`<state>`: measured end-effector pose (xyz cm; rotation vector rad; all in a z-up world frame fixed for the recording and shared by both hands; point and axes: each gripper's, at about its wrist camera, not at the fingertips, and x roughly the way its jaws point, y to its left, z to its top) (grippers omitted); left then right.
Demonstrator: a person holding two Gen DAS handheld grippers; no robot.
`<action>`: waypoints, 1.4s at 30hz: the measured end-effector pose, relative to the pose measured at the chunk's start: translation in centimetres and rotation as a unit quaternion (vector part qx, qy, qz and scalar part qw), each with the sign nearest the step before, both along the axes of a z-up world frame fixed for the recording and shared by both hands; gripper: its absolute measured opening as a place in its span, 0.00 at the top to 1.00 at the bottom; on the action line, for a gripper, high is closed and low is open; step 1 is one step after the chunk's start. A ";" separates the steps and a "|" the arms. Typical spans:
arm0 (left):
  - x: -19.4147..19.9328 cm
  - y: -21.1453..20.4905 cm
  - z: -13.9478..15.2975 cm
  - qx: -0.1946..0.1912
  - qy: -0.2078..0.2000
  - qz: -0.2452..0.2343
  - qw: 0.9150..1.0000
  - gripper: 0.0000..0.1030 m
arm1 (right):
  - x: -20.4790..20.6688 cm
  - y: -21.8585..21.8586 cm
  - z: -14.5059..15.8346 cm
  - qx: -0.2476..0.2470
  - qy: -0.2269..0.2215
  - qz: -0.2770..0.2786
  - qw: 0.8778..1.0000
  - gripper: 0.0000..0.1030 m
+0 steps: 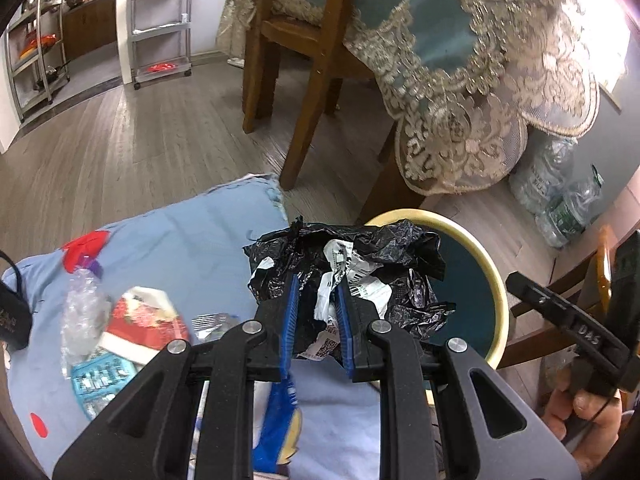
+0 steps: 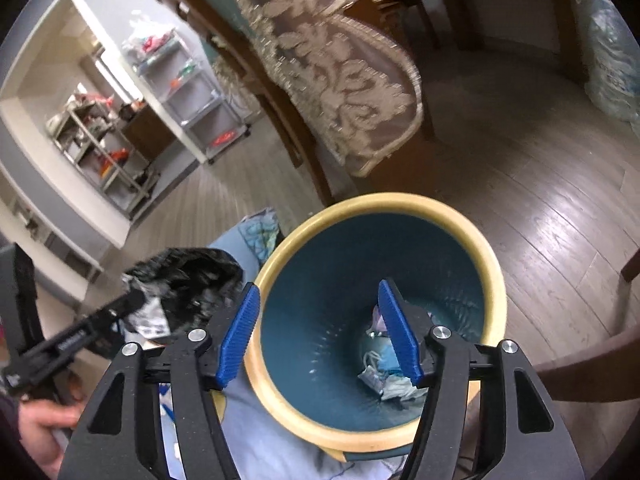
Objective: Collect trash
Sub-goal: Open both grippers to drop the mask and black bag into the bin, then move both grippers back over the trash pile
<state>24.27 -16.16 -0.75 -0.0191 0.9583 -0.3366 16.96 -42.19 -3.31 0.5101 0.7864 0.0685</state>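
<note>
My left gripper (image 1: 318, 320) is shut on a crumpled black plastic bag (image 1: 404, 256) with white printed paper in it, held just left of the bin's rim. The bin (image 1: 494, 292) is round, teal inside with a cream rim (image 2: 400, 202). My right gripper (image 2: 320, 334) hangs open over the bin's mouth with nothing between its blue pads. Small crumpled scraps (image 2: 378, 376) lie at the bin's bottom. In the right wrist view the black bag (image 2: 188, 280) and the left gripper sit at the left. On the blue cloth (image 1: 192, 248) lie a crushed clear bottle (image 1: 80, 312), a red-and-white box (image 1: 144, 324) and a blister pack (image 1: 96, 380).
A wooden chair (image 1: 296, 60) and a table with a teal, lace-edged cloth (image 1: 460, 80) stand behind the bin. Packs of water bottles (image 1: 556, 192) lie under the table at the right. Metal shelving (image 1: 160, 20) stands by the far wall. A black bag (image 1: 12, 312) sits at the left edge.
</note>
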 end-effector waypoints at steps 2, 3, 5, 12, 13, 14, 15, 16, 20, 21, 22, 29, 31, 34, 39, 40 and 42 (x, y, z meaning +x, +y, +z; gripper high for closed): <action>0.2 -1.3 -0.5 0.002 0.004 -0.010 1.000 0.82 | -0.3 -0.5 0.2 0.001 -0.005 -0.009 1.000 0.38; 0.2 -2.0 -0.8 0.002 0.005 -0.017 1.000 0.82 | -0.4 -0.7 0.3 0.001 -0.008 -0.014 1.000 0.38; 0.2 -3.5 -1.2 -0.003 0.009 -0.031 0.999 0.82 | -0.5 -1.2 0.4 0.002 -0.011 -0.021 1.000 0.37; -0.1 -7.2 -3.2 -0.009 0.025 -0.068 0.997 0.72 | -0.9 -2.5 0.2 0.014 -0.012 -0.040 0.999 0.35; -0.2 -7.4 -3.4 -0.010 0.027 -0.072 0.997 0.68 | -1.0 -2.6 0.2 0.015 -0.012 -0.041 0.999 0.35; -0.2 -7.6 -3.5 -0.012 0.028 -0.075 0.997 0.60 | -1.0 -2.7 0.2 0.017 -0.012 -0.041 0.999 0.35; -0.3 -7.6 -3.6 -0.017 0.029 -0.077 0.996 0.51 | -0.9 -2.7 0.1 0.019 -0.012 -0.041 0.999 0.35; -0.3 -7.7 -3.5 -0.020 0.029 -0.078 0.996 0.47 | -0.9 -2.7 0.1 0.021 -0.011 -0.040 0.999 0.35; -0.4 -7.1 -2.9 -0.023 0.023 -0.078 0.996 0.37 | -0.6 -2.3 0.0 0.021 -0.009 -0.035 0.999 0.35; -0.5 -6.8 -2.7 -0.024 0.019 -0.076 0.997 0.36 | -0.5 -2.1 0.0 0.021 -0.009 -0.034 0.999 0.35; -0.5 -6.4 -2.3 -0.026 0.016 -0.073 0.997 0.33 | -0.5 -2.0 0.0 0.021 -0.010 -0.032 0.999 0.35; -0.8 -2.8 0.0 -0.031 -0.015 -0.042 0.998 0.18 | 0.0 -0.1 0.2 0.006 -0.008 -0.013 1.000 0.31; -0.8 -1.7 0.5 -0.032 -0.021 -0.032 0.999 0.17 | 0.1 0.6 0.3 -0.003 -0.008 -0.005 1.000 0.31; -0.8 0.3 1.1 -0.035 -0.027 -0.014 0.999 0.16 | 0.2 1.3 0.3 -0.009 -0.007 0.003 1.000 0.28; -1.0 3.8 2.0 -0.032 -0.040 0.009 0.999 0.16 | 0.4 2.8 0.4 -0.017 -0.005 0.018 1.000 0.25; -1.1 4.3 2.1 -0.029 -0.042 0.013 0.999 0.16 | 0.5 3.1 0.4 -0.020 -0.005 0.021 1.000 0.25; -1.2 5.8 2.2 -0.023 -0.046 0.024 0.998 0.16 | 0.6 3.8 0.5 -0.026 -0.004 0.029 0.999 0.25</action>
